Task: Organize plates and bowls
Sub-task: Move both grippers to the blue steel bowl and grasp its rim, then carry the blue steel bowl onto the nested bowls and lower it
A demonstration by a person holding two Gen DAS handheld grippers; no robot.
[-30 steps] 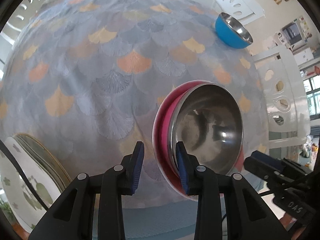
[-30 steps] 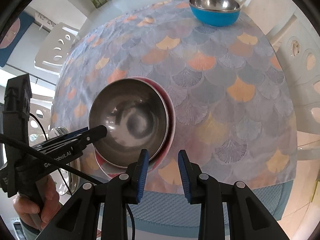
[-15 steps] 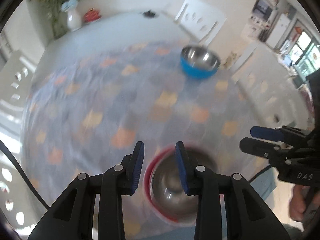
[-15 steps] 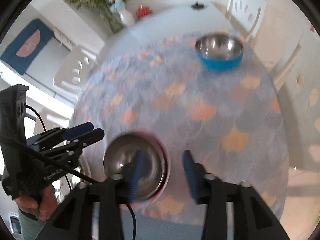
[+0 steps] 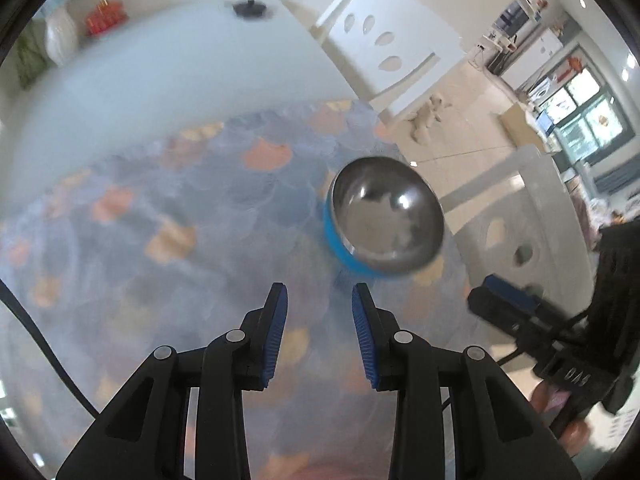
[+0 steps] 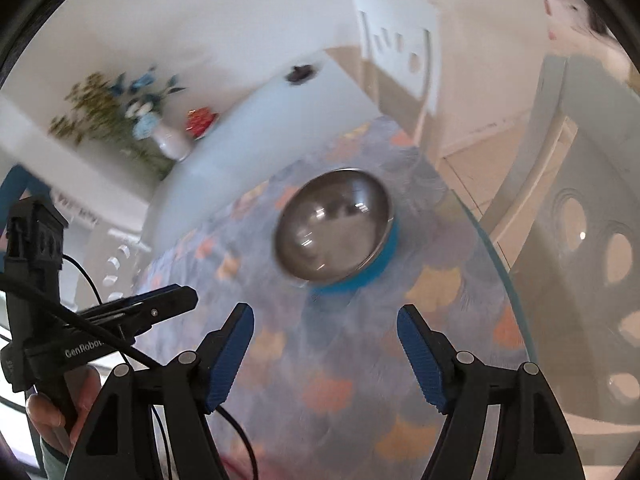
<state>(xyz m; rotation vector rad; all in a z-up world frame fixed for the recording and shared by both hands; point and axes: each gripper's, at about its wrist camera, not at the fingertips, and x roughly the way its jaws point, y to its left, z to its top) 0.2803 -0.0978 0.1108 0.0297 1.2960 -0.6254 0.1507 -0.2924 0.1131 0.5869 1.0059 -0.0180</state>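
- The blue bowl (image 5: 386, 226), steel-lined and empty, stood upright on the patterned tablecloth (image 5: 168, 240) of the worktop, centre right of the left wrist view, ahead of both grippers and apart from them.
- The left gripper (image 5: 318, 336) had its fingers narrowly parted with nothing between them.
- The right gripper (image 6: 325, 354) had just been opening; its fingers stood spread wide and empty, the bowl above them in frame.
- A white chair (image 5: 380, 44) stood beyond the worktop, upper right.

1 blue bowl (image 5: 352, 256), 2 claws (image 5: 316, 334), 2 white chairs (image 5: 384, 44)
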